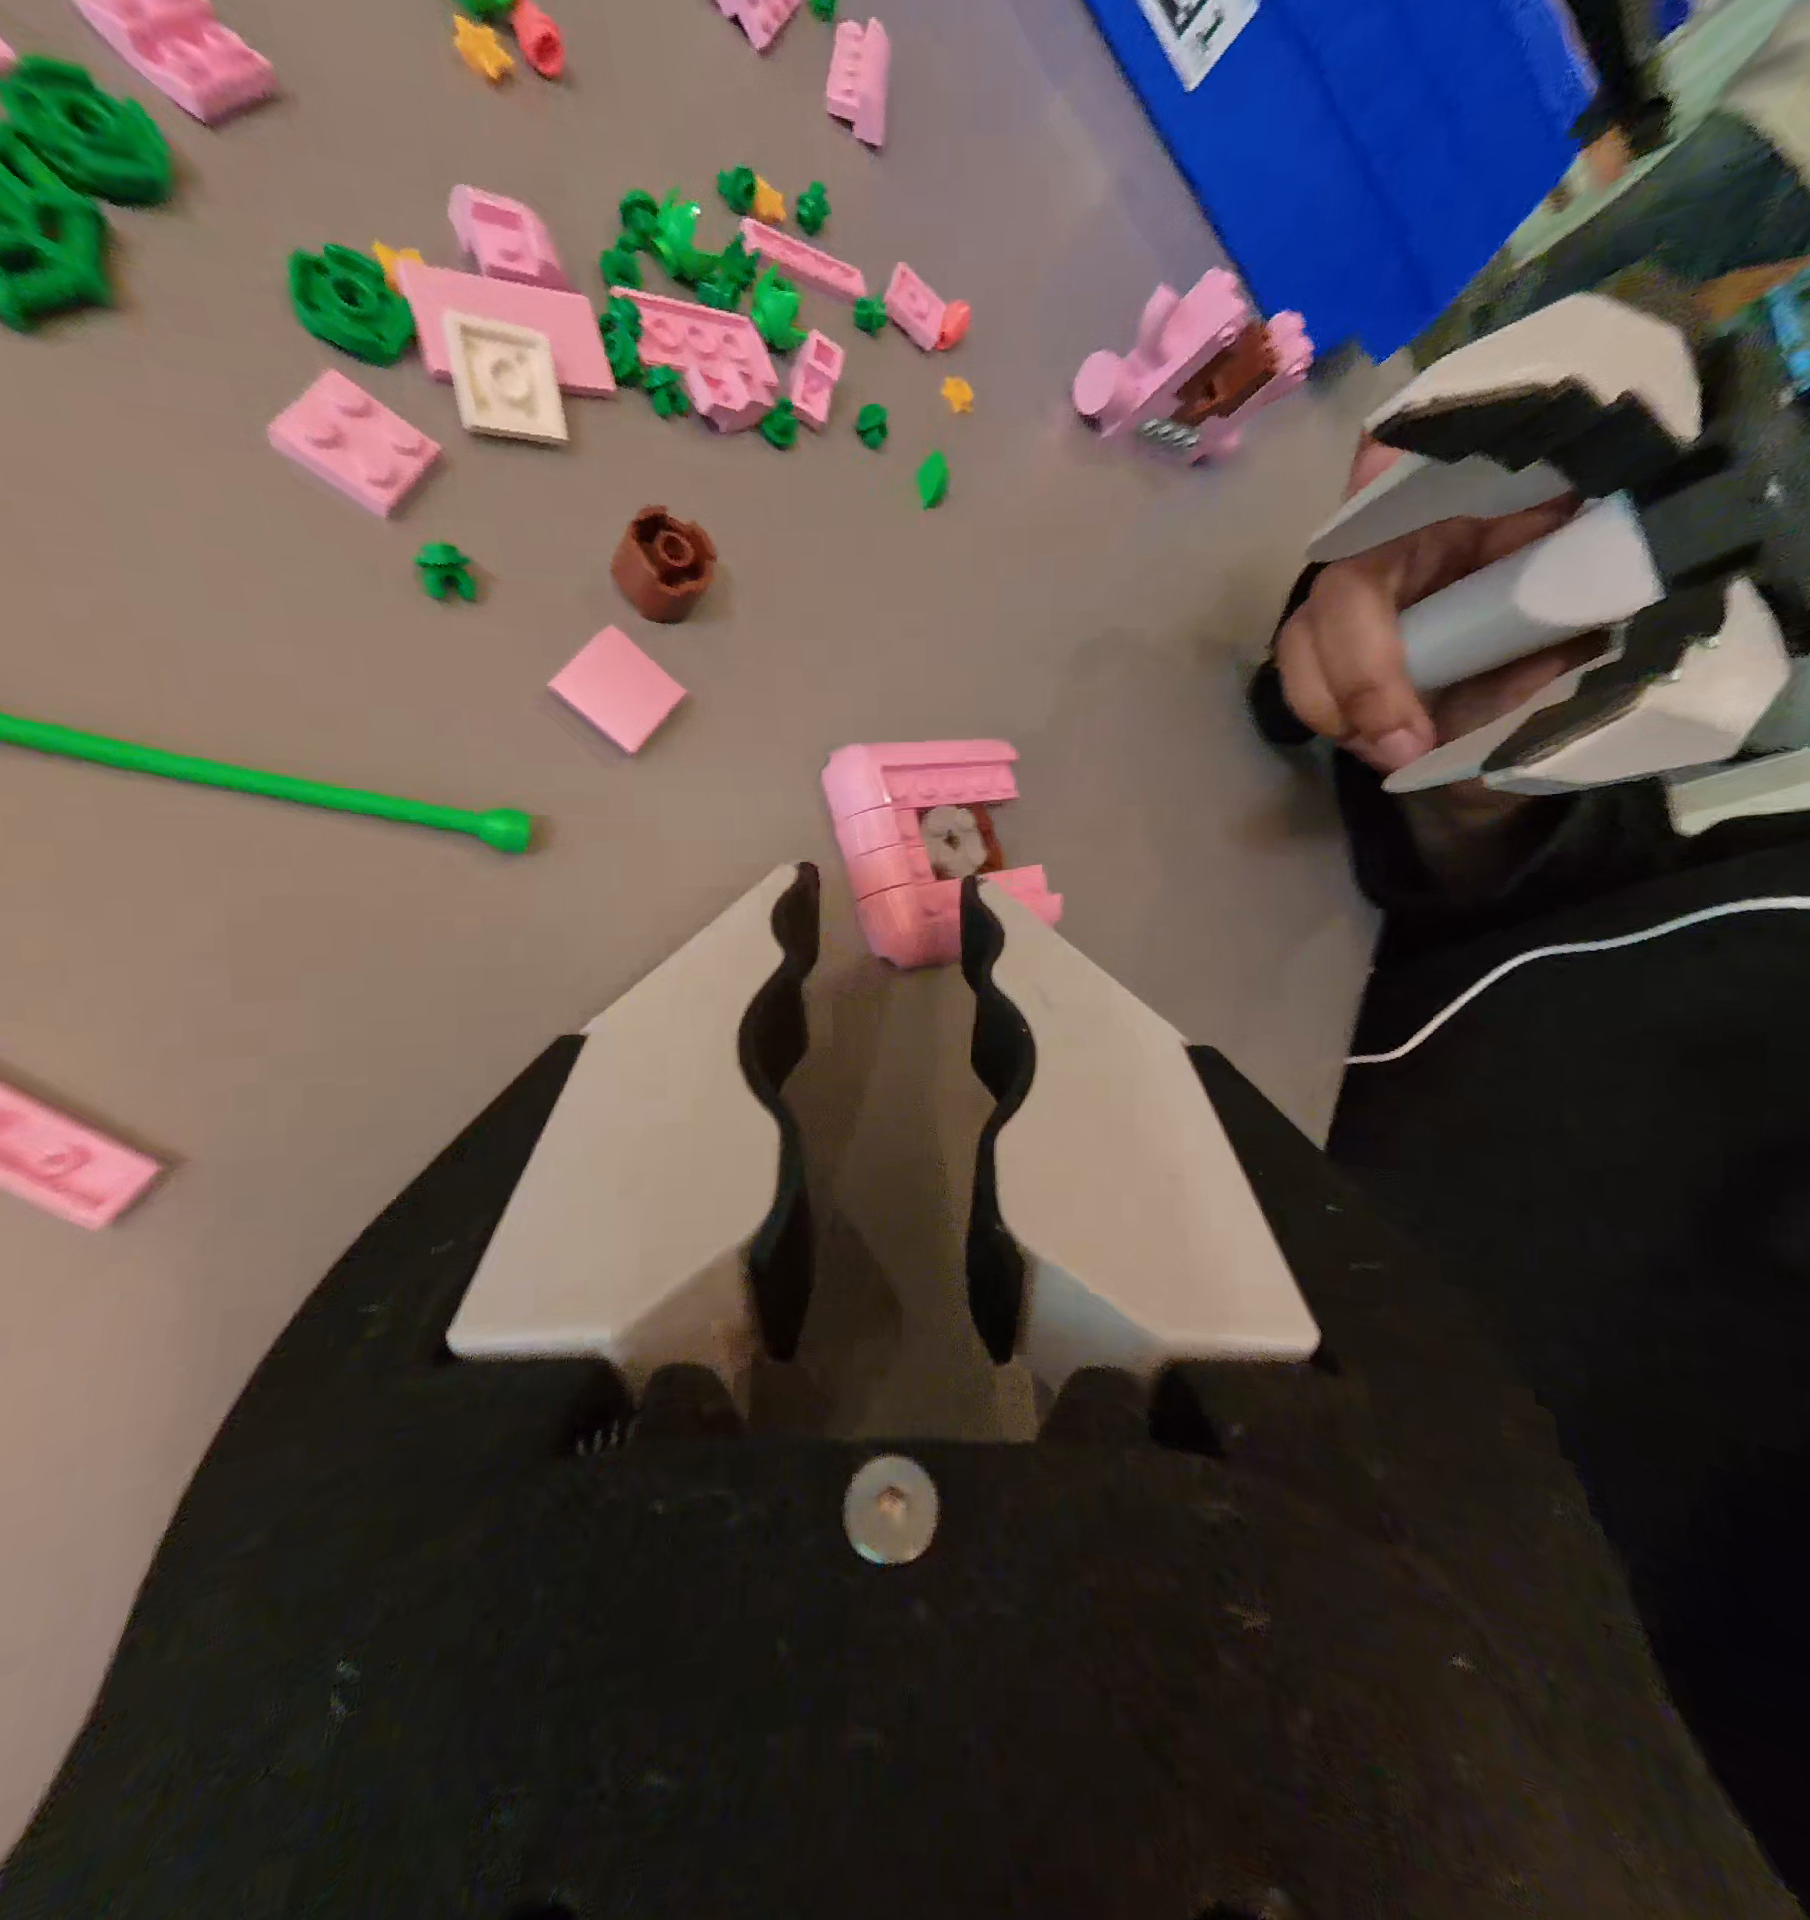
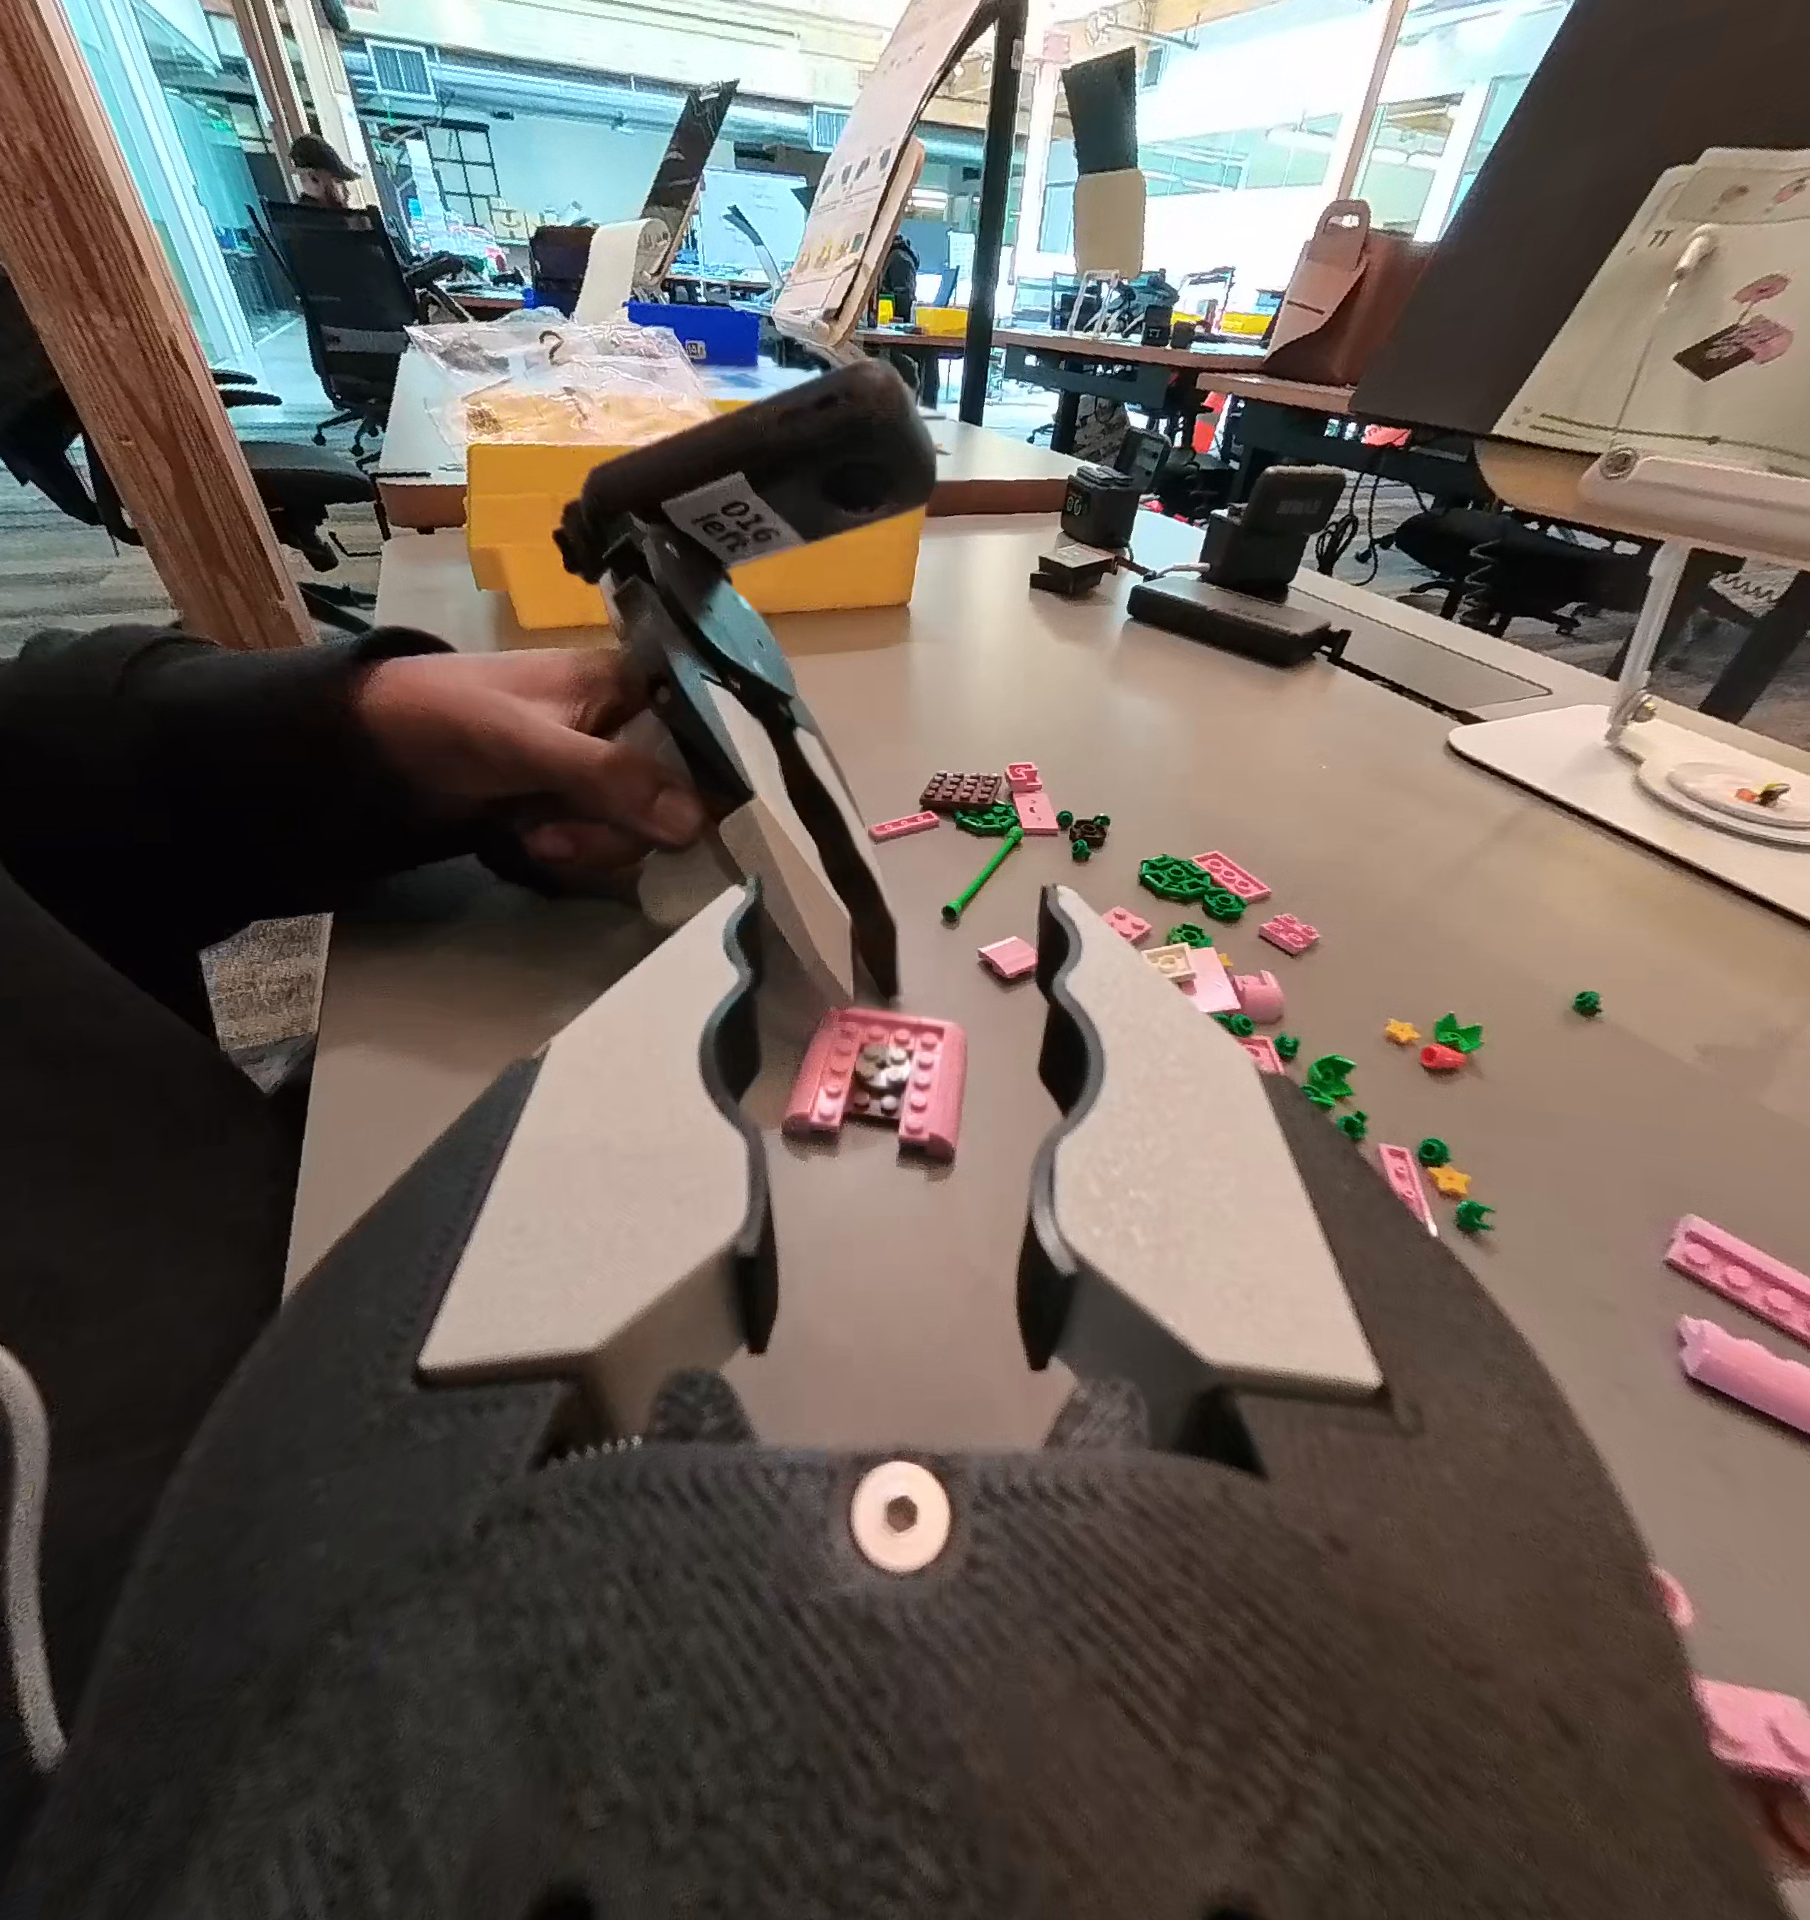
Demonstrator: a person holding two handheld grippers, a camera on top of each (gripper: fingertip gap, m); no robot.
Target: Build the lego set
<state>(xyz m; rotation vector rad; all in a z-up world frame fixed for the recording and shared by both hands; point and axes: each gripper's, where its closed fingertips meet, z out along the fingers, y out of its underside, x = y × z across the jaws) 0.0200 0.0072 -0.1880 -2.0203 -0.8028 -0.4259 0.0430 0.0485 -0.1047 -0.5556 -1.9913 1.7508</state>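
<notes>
The pink sub-assembly [image 2: 877,1077], a U of curved pink bricks around a grey round piece on a brown base, lies flat on the grey table [image 2: 1296,727], loose and ungrasped. The left gripper [image 1: 885,883] is held released, its tips just at the model's near edge. The right gripper [image 2: 896,904] is likewise spread wide with nothing between its jaws, and the model is seen beyond its tips. If either is closed off-centre, the model is likely to be skidded or tipped, and its curved bricks could be popped loose. Scattered pink and green pieces [image 2: 1202,883] nearby could be knocked.
</notes>
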